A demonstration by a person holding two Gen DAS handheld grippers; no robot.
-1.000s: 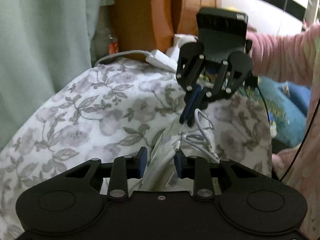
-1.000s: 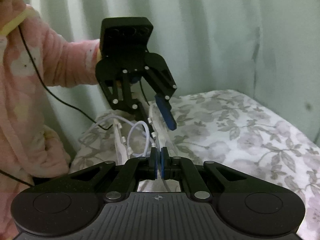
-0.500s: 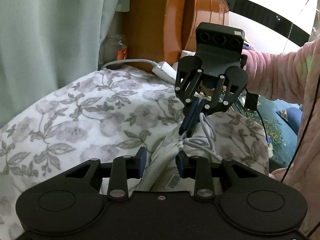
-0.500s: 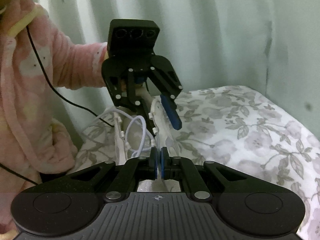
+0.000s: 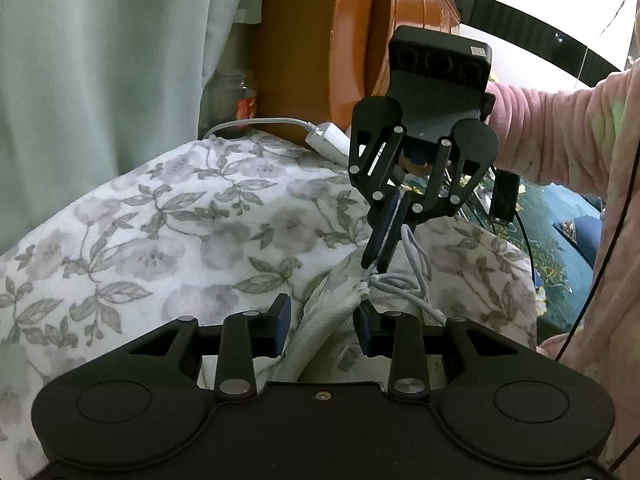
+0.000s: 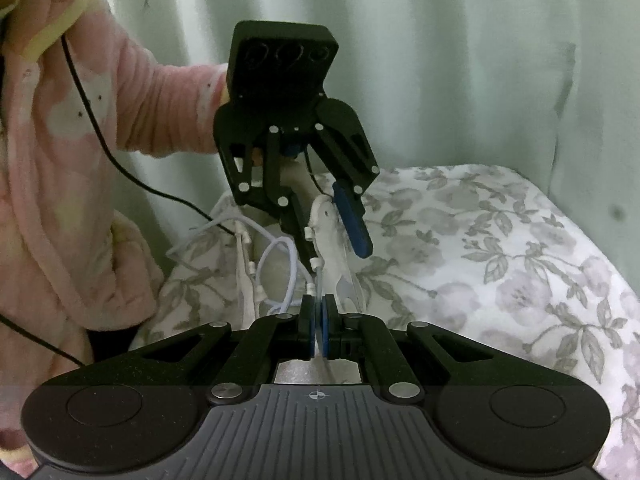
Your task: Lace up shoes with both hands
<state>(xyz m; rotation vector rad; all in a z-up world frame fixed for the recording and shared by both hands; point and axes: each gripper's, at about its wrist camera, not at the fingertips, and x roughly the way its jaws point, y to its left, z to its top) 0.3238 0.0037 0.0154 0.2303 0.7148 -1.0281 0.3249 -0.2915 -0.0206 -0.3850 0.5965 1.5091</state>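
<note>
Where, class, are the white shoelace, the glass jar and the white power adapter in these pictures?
White shoelace [image 6: 289, 264]: right wrist view, on the loose loop above the shoe.
Glass jar [image 5: 234, 100]: left wrist view, on its clear side, beside the curtain.
White power adapter [image 5: 326, 140]: left wrist view, on its white body.

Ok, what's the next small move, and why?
Probably draw the right gripper back to tighten the lace: it's shut on it, a slack loop lies over the shoe, and the left gripper, jaws just opening, straddles the upper without pressing.
</note>
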